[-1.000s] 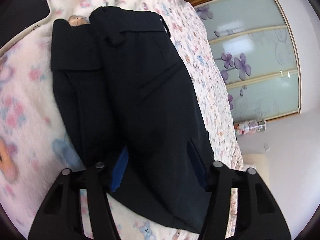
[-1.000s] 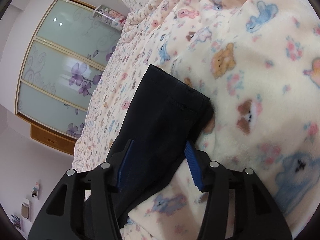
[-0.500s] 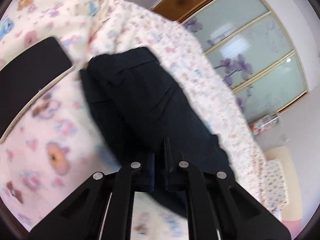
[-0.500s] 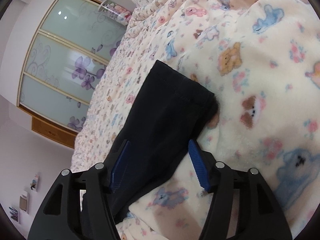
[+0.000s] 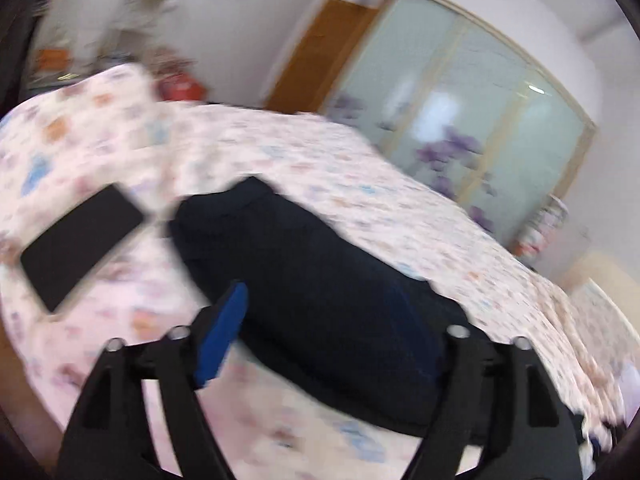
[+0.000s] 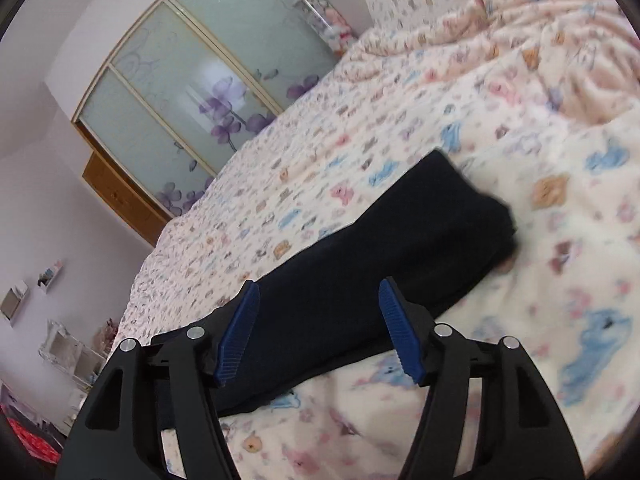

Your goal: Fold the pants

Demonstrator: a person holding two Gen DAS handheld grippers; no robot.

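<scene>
The dark navy pants (image 5: 320,280) lie lengthwise on the bed over a cartoon-print blanket (image 5: 100,140); the waist end is far in the left wrist view, which is blurred. My left gripper (image 5: 332,332) is open and empty, raised just above the near part of the pants. In the right wrist view the pants (image 6: 380,260) run diagonally, with the leg hems at the far right. My right gripper (image 6: 320,328) is open and empty, raised above the legs.
A black phone (image 5: 80,248) lies on the blanket left of the waist. A wardrobe with frosted floral sliding doors (image 6: 192,80) stands past the bed's far side. A bunched blanket (image 6: 560,60) lies beyond the hems.
The left gripper shut half a second ago and has now opened, pulling back and up from the pants. The right gripper stayed open and has lifted away from the legs.
</scene>
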